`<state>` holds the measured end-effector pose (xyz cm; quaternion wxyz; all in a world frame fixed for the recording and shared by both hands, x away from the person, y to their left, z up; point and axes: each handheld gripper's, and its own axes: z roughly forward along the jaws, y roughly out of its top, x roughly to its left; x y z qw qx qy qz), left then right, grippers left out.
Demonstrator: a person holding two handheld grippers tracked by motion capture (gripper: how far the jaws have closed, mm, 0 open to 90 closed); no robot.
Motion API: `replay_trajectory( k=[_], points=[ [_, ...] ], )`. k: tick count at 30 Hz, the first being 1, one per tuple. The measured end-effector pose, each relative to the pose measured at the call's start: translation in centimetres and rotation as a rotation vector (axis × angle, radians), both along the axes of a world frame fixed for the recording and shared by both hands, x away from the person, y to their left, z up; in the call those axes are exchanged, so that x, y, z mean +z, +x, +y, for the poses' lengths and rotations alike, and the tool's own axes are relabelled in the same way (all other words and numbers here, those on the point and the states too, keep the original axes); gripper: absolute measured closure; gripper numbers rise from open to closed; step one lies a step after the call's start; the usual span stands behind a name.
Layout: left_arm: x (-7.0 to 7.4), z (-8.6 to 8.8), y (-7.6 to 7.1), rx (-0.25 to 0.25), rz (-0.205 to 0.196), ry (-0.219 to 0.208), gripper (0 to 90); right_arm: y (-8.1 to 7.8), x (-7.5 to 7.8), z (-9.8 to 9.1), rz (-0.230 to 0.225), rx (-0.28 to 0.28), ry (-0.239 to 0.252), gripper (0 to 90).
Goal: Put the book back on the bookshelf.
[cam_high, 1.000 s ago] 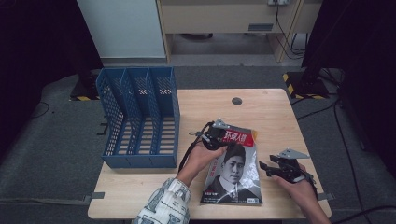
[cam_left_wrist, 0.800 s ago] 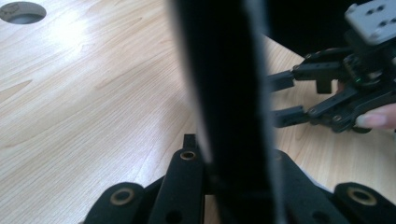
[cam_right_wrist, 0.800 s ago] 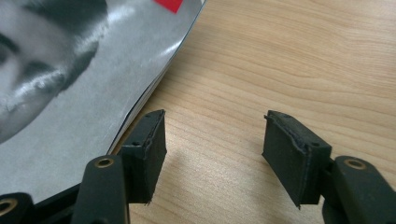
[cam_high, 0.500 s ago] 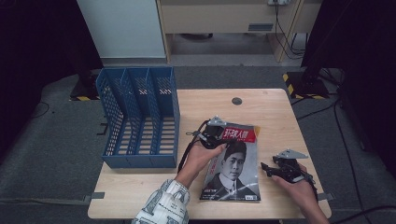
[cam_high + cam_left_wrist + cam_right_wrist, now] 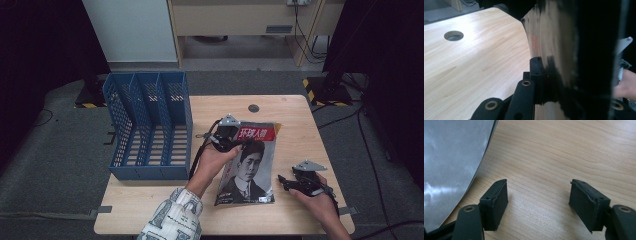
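One pale wood-grain table [image 5: 290,107], rounded corners, w/ a round cable hole [image 5: 253,108] near the far edge; bare wood at far right leaves room to move. Blue plastic mesh file rack [image 5: 148,125], three slots, lies on the table's left part. Glossy magazine [image 5: 248,165] w/ red title band & b/w portrait sits mid-table, left edge lifted off the wood, right side bowed, lower end near the front edge. Left gripper [image 5: 226,137] clamped on the mag's upper-left edge, thin pages pinched btwn black pads. Right gripper [image 5: 537,201] just right of the mag, jaws apart & have just been widening, nothing btwn them, only bare wood
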<state>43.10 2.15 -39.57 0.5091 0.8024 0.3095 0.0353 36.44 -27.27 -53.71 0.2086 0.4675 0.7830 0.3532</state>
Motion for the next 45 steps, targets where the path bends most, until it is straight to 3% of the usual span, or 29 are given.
replay_trajectory(
  k=[3,11,15,21,45],
  points=[
    [1.3,-0.1,-0.1,0.004,-0.005,-0.040,86.4,0.0,0.0,0.1,0.004,-0.008,0.004,30.6],
    [3.8,-0.6,0.2,0.000,-0.048,-0.059,86.5,0.0,0.0,0.1,-0.001,-0.003,0.003,30.2],
    [4.3,-0.5,1.0,0.013,-0.041,-0.095,86.5,0.0,0.0,0.1,-0.001,-0.002,0.004,30.2],
    [5.2,-0.2,1.2,0.028,-0.069,-0.076,86.5,0.0,0.0,0.1,-0.002,-0.004,0.004,30.2],
    [8.1,3.3,0.5,0.128,-0.103,-0.098,86.6,0.0,0.0,0.2,-0.001,-0.006,0.005,29.4]
  ],
)
